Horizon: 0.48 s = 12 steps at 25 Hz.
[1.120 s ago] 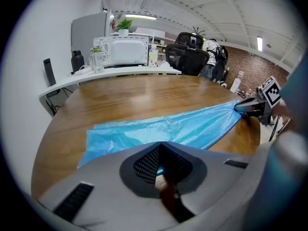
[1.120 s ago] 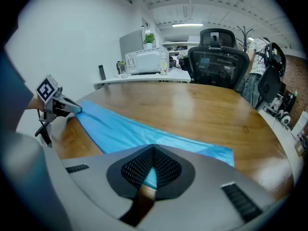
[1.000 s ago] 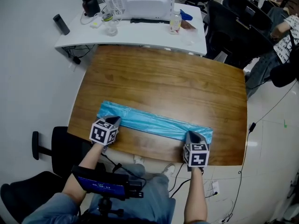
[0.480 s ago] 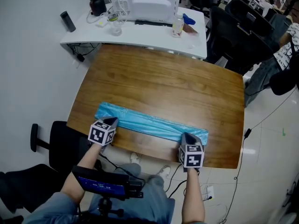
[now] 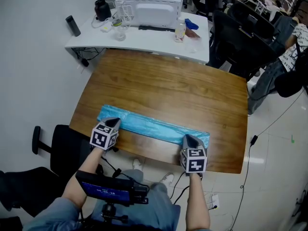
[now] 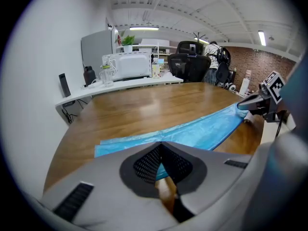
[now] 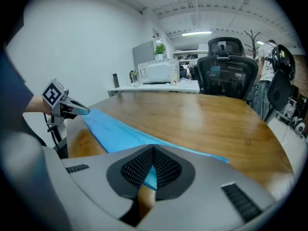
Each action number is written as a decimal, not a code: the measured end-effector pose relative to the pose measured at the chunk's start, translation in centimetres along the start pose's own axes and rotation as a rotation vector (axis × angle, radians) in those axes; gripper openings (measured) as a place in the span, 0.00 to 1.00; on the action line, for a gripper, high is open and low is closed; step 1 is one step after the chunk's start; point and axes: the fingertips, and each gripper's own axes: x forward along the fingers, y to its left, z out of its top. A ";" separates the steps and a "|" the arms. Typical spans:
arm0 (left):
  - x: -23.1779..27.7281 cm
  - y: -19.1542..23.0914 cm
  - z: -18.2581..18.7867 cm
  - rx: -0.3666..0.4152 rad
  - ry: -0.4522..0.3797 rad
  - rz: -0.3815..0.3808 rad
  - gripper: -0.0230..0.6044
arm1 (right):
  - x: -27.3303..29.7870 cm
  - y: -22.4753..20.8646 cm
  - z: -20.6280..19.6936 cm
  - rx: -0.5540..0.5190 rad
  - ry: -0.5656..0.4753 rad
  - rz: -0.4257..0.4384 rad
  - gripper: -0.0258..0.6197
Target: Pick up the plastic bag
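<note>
Long, flat blue plastic bag (image 5: 153, 127) lies on brown wooden table (image 5: 168, 85), stretched between both tongs. Jaws of left gripper (image 5: 114, 123) pinched together on its left end; right gripper (image 5: 187, 139) pinched together on its right end.

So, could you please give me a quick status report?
Left gripper shut on plastic bag, right gripper too. Bag flat on table. Nothing in the way.

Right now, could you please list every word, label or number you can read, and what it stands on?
No text is readable.
Screen by the person's chest: light lines, too small to read.
Marker cubes on the left gripper and right gripper: square patterns, no letters.
Plastic bag: plain blue, no print.
Microwave: no legible label.
</note>
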 end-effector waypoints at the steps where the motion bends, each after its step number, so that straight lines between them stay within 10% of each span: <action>1: -0.4 -0.6 0.4 -0.004 -0.018 0.001 0.04 | -0.4 0.2 0.3 -0.002 -0.017 0.018 0.04; 12: -7.5 -9.6 6.5 -0.078 -0.308 -0.022 0.05 | -7.7 2.2 4.6 -0.071 -0.238 0.177 0.04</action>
